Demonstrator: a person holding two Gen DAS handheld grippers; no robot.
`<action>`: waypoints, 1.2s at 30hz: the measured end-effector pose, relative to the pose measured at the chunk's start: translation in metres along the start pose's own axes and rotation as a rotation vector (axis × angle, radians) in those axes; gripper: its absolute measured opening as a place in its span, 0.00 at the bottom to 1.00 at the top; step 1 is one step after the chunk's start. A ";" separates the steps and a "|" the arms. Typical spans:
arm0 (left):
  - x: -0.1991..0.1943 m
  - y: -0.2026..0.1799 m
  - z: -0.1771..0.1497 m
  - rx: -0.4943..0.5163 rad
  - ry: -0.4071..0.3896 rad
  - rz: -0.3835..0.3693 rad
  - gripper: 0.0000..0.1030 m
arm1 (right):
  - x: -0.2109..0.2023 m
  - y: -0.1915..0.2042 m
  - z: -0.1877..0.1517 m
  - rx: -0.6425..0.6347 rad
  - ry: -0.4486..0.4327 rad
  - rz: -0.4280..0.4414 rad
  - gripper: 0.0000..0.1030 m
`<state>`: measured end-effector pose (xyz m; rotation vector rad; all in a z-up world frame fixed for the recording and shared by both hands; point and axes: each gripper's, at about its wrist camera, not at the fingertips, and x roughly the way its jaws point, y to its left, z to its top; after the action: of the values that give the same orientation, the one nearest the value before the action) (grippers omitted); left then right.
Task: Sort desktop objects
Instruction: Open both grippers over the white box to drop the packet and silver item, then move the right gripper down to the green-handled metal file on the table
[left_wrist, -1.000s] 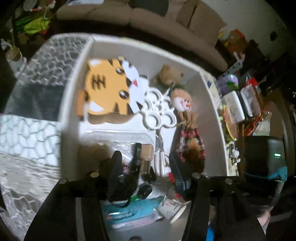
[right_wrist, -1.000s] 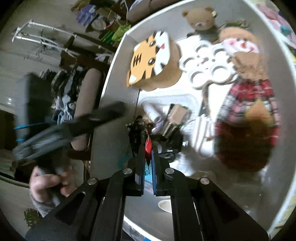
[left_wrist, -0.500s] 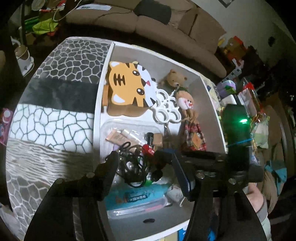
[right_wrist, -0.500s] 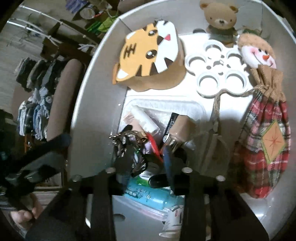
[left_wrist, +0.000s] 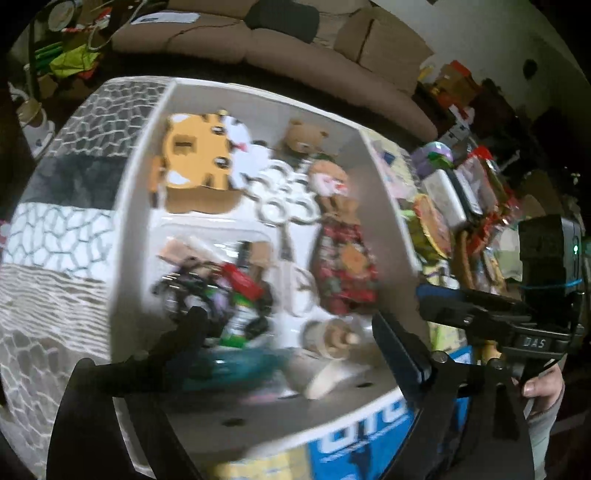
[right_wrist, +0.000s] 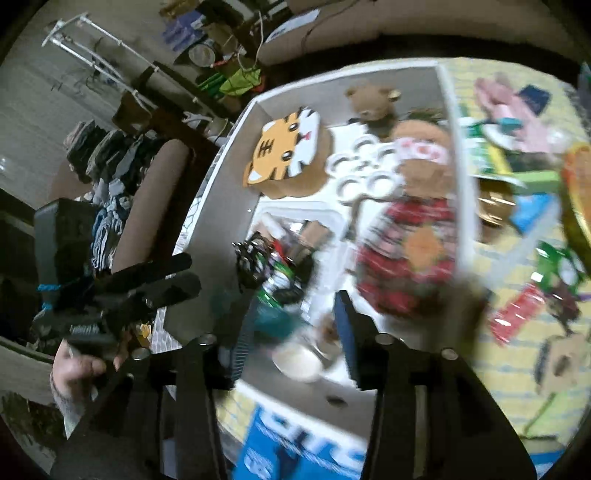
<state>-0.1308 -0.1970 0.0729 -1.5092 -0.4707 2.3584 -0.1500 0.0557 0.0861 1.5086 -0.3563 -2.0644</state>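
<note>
- Left gripper (left_wrist: 291, 339) and right gripper (right_wrist: 291, 325) — fingers apart, empty.
- Black cable bundle (left_wrist: 188, 284) in white box (left_wrist: 129, 206) (light, floppy, likely snagging) — pinch its gathered middle.

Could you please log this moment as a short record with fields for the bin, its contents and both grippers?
container: white rectangular storage bin, on a table
far end: orange tiger-face plush, small brown teddy bear, white ring tray
right side: snowman doll in red plaid, lying flat
near end: tangle of black cables with a red tag, teal packet
left gripper: open, empty, above the bin's near end
right gripper: open, empty, above the bin's near end
image quality: motion-blurred
</note>
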 end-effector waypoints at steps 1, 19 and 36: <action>0.002 -0.010 -0.002 0.011 0.001 -0.008 0.91 | -0.016 -0.012 -0.007 0.005 -0.009 -0.008 0.59; 0.125 -0.244 -0.027 0.428 0.172 0.003 0.87 | -0.112 -0.197 -0.086 0.183 -0.149 -0.186 0.64; 0.195 -0.269 -0.017 0.344 0.198 0.027 0.85 | -0.052 -0.226 -0.082 0.003 -0.045 -0.305 0.54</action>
<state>-0.1737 0.1291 0.0221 -1.5643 0.0043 2.1411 -0.1245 0.2783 -0.0163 1.6017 -0.1524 -2.3340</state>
